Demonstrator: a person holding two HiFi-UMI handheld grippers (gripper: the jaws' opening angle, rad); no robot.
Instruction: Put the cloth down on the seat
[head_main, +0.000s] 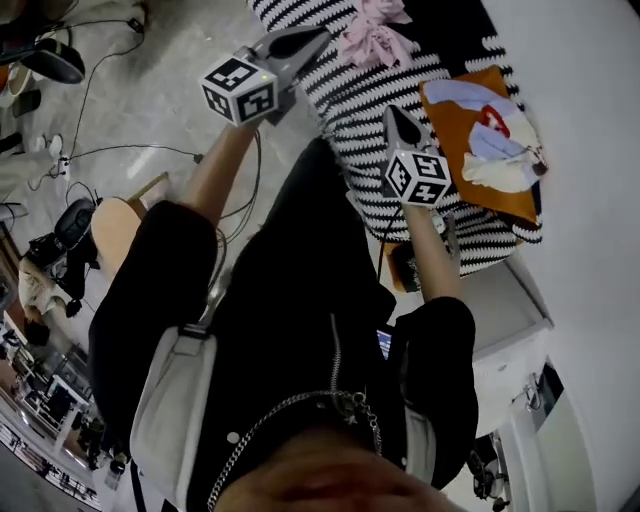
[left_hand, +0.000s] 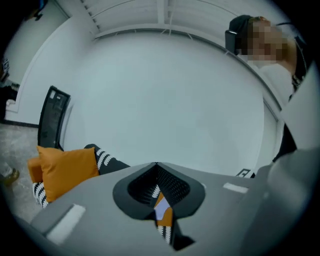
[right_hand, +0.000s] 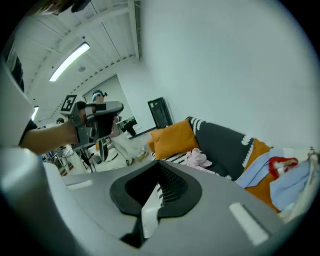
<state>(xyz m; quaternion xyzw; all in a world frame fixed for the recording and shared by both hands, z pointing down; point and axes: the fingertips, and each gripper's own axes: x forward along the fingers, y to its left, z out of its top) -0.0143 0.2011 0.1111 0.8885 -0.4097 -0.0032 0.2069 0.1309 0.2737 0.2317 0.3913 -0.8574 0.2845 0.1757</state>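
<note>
Cloth (head_main: 372, 38): lying on seat (head_main: 350, 110), apparently delivered. Left hand-held gripper (head_main: 315, 38), right hand-held gripper (head_main: 398, 120): over seat, both closed and empty, likely finished.

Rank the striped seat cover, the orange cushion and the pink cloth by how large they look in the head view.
1. striped seat cover, by far.
2. orange cushion.
3. pink cloth.
All lie on one seat, so nearness hardly matters.

Two grippers (head_main: 318, 36) (head_main: 400, 116), one pink cloth (head_main: 372, 30), two orange cushions (right_hand: 172, 140) (right_hand: 257, 150), one striped seat (head_main: 350, 110)
</note>
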